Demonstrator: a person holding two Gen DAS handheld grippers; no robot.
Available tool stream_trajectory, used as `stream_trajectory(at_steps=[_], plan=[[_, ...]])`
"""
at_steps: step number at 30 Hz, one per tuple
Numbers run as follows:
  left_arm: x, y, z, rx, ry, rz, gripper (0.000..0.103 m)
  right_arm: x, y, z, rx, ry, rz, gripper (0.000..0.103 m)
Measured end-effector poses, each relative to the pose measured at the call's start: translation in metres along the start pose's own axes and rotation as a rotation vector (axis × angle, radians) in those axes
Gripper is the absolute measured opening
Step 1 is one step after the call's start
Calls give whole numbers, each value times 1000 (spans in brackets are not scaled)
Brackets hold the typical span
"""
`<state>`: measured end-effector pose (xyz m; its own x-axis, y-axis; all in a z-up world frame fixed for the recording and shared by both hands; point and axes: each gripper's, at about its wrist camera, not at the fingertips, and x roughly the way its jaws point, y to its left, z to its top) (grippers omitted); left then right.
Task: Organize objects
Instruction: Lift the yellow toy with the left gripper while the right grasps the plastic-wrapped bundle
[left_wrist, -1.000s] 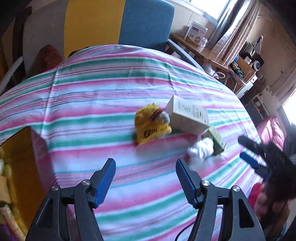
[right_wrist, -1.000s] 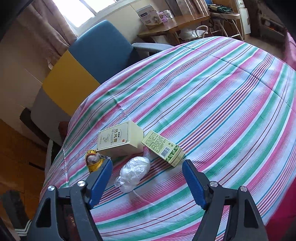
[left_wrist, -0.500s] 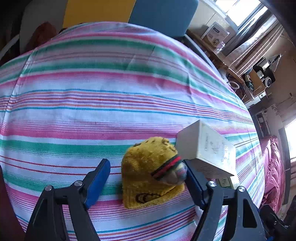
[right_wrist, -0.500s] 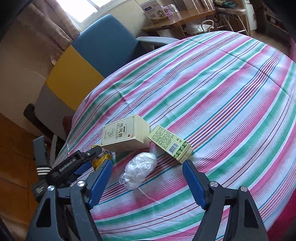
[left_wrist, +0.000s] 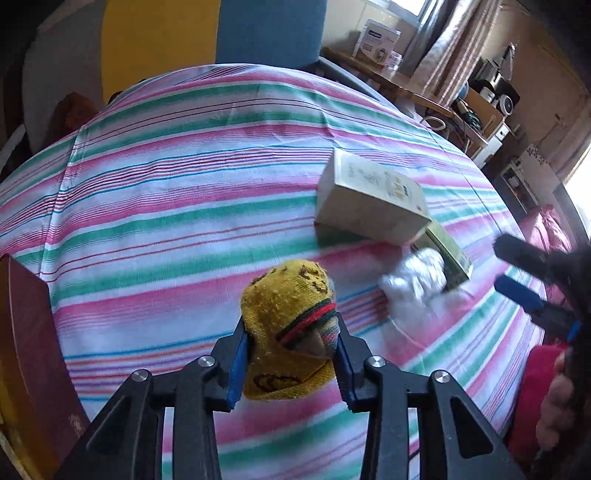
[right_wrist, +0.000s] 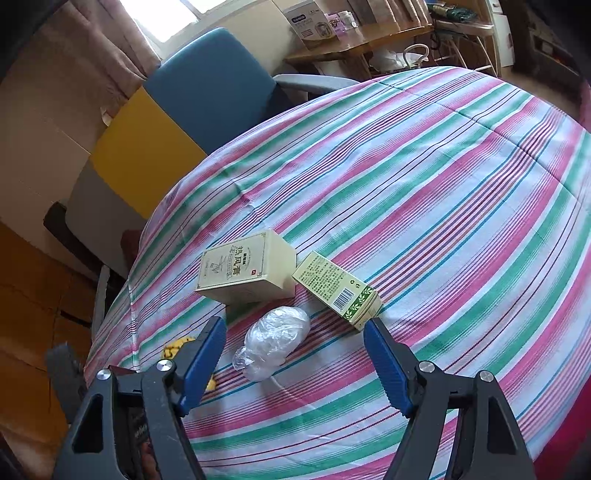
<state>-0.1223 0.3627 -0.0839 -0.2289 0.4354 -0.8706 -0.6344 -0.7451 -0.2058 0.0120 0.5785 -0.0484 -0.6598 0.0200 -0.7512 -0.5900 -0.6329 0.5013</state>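
Two boxes (cream box, green box), one yellow knitted hat, one plastic bag.

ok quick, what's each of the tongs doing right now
Left tongs: shut on the yellow knit hat.
Right tongs: open, holding nothing, with the clear plastic bag on the cloth between the fingers.

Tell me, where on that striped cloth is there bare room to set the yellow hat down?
Bare cloth lies beyond the cream box toward the blue chair, and right of the green box. It is crowded around the plastic bag.
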Motion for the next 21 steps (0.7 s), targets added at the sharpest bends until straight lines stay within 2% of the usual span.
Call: stream_trajectory(at_steps=[5, 10, 17, 21], plan=[[-22, -9, -37, 21, 23, -24, 40, 14, 4, -5, -23, 56, 27, 68], [-43, -13, -62, 31, 14, -58, 40, 27, 11, -10, -55, 100, 12, 66], [-74, -12, -80, 43, -26, -100, 40, 51, 20, -11, -67, 166, -10, 66], [-90, -7, -87, 41, -52, -113, 40, 68, 28, -9, -84, 162, -50, 66]])
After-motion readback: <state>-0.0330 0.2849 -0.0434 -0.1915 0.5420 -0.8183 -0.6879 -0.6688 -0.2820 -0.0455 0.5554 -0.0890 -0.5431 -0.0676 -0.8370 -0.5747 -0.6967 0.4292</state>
